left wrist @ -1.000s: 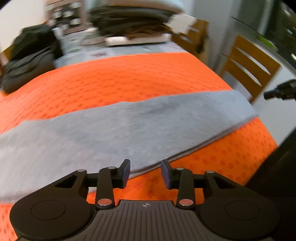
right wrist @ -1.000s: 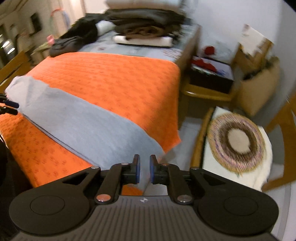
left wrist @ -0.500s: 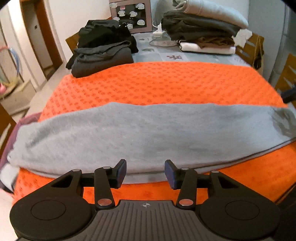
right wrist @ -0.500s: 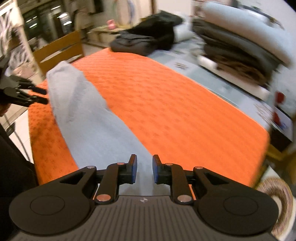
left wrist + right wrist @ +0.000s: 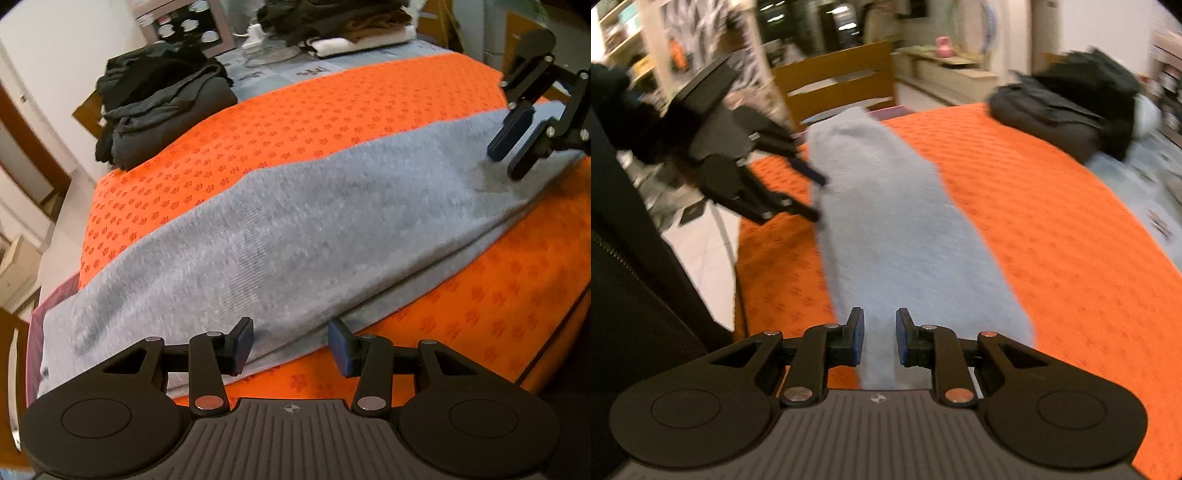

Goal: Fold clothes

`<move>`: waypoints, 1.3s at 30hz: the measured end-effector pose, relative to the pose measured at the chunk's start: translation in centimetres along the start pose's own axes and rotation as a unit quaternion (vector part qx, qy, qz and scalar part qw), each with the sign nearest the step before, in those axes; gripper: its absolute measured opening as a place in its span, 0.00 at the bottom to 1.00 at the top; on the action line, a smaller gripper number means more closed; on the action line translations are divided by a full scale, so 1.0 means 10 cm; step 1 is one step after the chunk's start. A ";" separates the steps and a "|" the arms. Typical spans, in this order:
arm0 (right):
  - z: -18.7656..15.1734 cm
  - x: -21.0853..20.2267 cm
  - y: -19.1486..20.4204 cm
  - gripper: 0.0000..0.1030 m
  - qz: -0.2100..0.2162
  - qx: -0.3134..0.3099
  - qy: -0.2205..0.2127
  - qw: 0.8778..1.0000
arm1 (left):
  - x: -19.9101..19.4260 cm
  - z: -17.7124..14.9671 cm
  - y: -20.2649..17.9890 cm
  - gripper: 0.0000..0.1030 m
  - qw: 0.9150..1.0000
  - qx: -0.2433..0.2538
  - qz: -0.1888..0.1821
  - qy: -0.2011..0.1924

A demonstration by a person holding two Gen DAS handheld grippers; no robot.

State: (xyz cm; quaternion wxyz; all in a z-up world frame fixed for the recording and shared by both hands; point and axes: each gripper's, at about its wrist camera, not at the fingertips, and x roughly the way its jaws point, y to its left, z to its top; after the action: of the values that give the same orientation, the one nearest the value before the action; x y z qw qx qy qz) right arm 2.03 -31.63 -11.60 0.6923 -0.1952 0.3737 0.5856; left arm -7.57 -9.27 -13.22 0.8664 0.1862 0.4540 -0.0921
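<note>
A long grey garment (image 5: 295, 236), folded into a narrow band of soft, fuzzy knit, lies flat across an orange bedspread (image 5: 332, 122) printed with small darker flower shapes.

The left wrist view looks across the band's width. The left tongs (image 5: 291, 347) are released, their blue-padded tips spread wide just above the garment's near edge, close to one end of the band, holding nothing. At the far right of this view the right tongs (image 5: 511, 149) hover over the opposite end of the band, their tips also apart. Beyond the left tongs, past the bedspread, sit a heap of dark clothes (image 5: 159, 107) and a stack of folded clothes (image 5: 354, 29) in brown, black and white, which only this view shows clearly.

The right wrist view looks along the band's length. The right tongs (image 5: 880, 339) are released with a narrower gap, the grey cloth showing between and beneath the tips; whether they touch it cannot be told. Ahead and to the left, the left tongs (image 5: 816, 195) appear beside the garment's far end. Only this view shows a wooden slatted chair (image 5: 838, 81) beyond the bed and a person's dark zipped jacket (image 5: 635, 295) at the left.
</note>
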 end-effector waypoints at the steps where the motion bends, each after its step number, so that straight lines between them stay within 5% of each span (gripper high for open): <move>1: 0.04 0.08 0.06 0.21 0.004 -0.012 0.005 1.000 | 0.00 -0.01 0.02 0.46 1.000 0.004 -0.006 -0.003; 3: 0.10 0.24 0.14 0.21 0.006 -0.027 0.015 1.000 | 0.01 -0.02 0.04 0.44 1.000 0.016 -0.013 -0.008; 9: 0.16 0.48 0.19 0.19 0.021 -0.047 0.030 0.998 | 0.02 -0.03 0.09 0.06 0.999 0.032 -0.023 -0.017; 10: 0.17 0.48 0.19 0.03 0.023 -0.048 0.030 0.998 | -0.01 -0.03 0.11 0.04 0.999 0.028 -0.026 -0.021; 14: 0.18 0.50 0.20 0.03 0.033 -0.054 0.032 0.997 | -0.07 -0.06 0.15 0.04 0.999 0.014 -0.035 -0.017; 18: 0.17 0.55 0.13 0.04 0.043 -0.052 0.051 0.996 | -0.03 -0.14 0.13 0.06 0.999 -0.006 -0.044 0.012; 19: 0.19 0.53 0.12 0.06 0.042 -0.054 0.047 0.997 | -0.04 -0.14 0.14 0.13 0.999 -0.017 -0.044 0.013; 24: 0.34 0.31 -0.03 0.15 0.032 -0.049 0.010 0.998 | -0.21 -0.07 0.26 0.23 0.993 -0.100 -0.053 -0.020; 28: 0.54 0.20 -0.29 0.22 0.015 -0.039 -0.010 0.999 | -0.18 0.08 0.33 0.49 0.983 -0.169 -0.050 -0.046; 33: 0.78 0.29 -0.64 0.25 0.017 -0.022 -0.007 1.000 | 0.14 0.20 0.33 0.48 0.979 -0.199 -0.047 -0.025; 39: 1.07 0.55 -0.94 0.34 0.019 -0.041 -0.013 0.999 | 0.21 0.06 0.27 0.48 0.985 -0.160 -0.051 -0.034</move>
State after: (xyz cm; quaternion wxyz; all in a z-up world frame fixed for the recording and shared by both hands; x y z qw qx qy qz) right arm 14.31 -22.69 -10.39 0.6775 -0.2091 0.3439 0.6157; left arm -5.01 -7.01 -13.93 0.8941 0.0188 0.4422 -0.0684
